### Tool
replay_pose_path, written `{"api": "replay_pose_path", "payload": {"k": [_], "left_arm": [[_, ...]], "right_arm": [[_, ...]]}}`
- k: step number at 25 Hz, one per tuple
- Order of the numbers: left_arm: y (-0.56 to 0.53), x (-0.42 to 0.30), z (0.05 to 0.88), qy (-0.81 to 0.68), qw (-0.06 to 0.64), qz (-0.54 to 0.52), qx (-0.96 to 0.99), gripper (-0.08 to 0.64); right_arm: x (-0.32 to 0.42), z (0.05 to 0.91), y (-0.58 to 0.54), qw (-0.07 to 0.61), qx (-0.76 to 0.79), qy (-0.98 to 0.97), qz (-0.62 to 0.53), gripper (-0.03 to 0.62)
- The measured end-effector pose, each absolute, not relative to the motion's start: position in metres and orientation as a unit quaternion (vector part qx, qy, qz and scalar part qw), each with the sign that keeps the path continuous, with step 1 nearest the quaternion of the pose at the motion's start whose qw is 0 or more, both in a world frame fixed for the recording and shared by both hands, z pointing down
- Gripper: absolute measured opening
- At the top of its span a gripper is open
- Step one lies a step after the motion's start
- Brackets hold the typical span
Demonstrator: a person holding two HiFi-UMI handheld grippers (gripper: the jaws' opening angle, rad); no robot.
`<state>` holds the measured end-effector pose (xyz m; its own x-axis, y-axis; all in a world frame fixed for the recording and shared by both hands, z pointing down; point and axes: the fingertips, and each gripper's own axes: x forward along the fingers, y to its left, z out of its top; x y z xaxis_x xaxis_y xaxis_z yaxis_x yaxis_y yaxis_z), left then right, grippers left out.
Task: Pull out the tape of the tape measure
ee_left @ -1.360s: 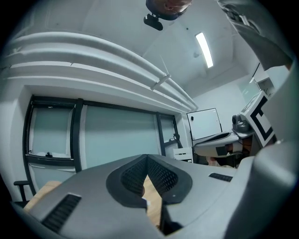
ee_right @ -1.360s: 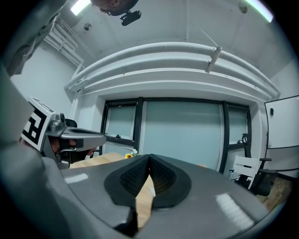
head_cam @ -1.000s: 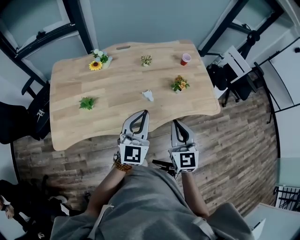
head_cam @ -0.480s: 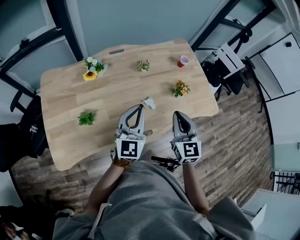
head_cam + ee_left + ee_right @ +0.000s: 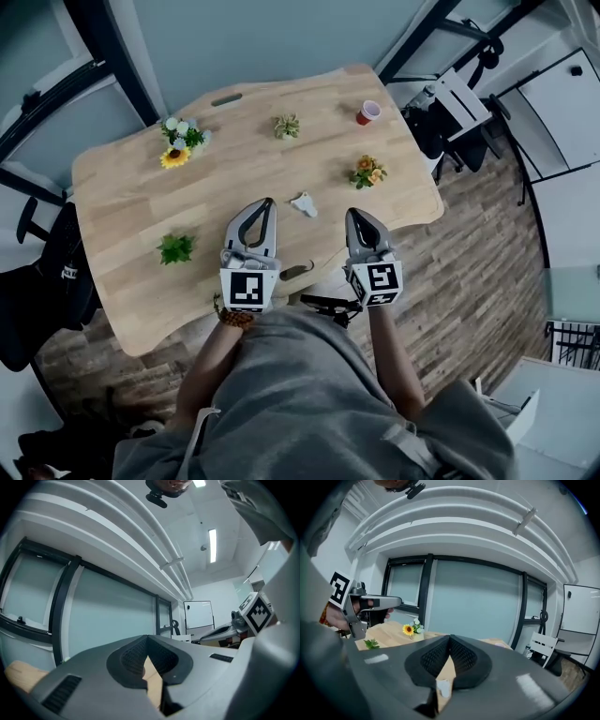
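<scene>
Wood of the table (image 5: pixel 131 206) fills the head view, on plank flooring before a grey wall with dark-framed panes; a black chair (image 5: pixel 42 281) stands at the left edge. A sunflower bunch (image 5: pixel 175 147) sits toward the far left corner, a red cup (image 5: pixel 368 112) by the far right corner and a green sprig (image 5: pixel 175 248) near the left edge. The tape measure (image 5: pixel 303 203), small and white, lies mid-table toward the near edge. It seems to slant from far left to near right, though it is too small to be sure. The left gripper (image 5: pixel 267 202) and right gripper (image 5: pixel 359 215) reach side by side over the near edge, pointing across the table, the tape measure between their tips and touching neither. In the left gripper view the jaws meet at the tips, gripping nothing, and a whiteboard (image 5: pixel 198 615) hangs on the far wall. In the right gripper view the jaws are likewise closed and empty, with a white scrap visible on the wood through the slit beneath them.
</scene>
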<state>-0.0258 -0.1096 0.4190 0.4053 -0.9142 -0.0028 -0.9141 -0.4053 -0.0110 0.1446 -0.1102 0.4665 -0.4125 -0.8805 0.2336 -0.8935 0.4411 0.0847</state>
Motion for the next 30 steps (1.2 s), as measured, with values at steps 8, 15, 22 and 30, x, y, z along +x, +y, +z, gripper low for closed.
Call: {"api": "replay_pose_path", "payload": {"k": [8, 15, 22, 30], "left_arm": [[-0.122, -0.04, 0.426, 0.545, 0.005, -0.023, -0.838, 0.008], [-0.127, -0.057, 0.441, 0.563, 0.005, -0.045, -0.825, 0.009], [-0.117, -0.066, 0.459, 0.563, -0.022, -0.073, -0.823, 0.008], [-0.117, -0.076, 0.466, 0.575, -0.014, -0.083, -0.814, 0.008]], "right_arm": [[0.142, 0.51, -0.143, 0.155, 0.499, -0.853, 0.023, 0.011], [0.136, 0.551, -0.163, 0.192, 0.476, -0.857, 0.037, 0.011], [0.132, 0.608, -0.167, 0.239, 0.458, -0.853, 0.074, 0.044], [0.128, 0.658, -0.173, 0.277, 0.435, -0.85, 0.109, 0.072]]}}
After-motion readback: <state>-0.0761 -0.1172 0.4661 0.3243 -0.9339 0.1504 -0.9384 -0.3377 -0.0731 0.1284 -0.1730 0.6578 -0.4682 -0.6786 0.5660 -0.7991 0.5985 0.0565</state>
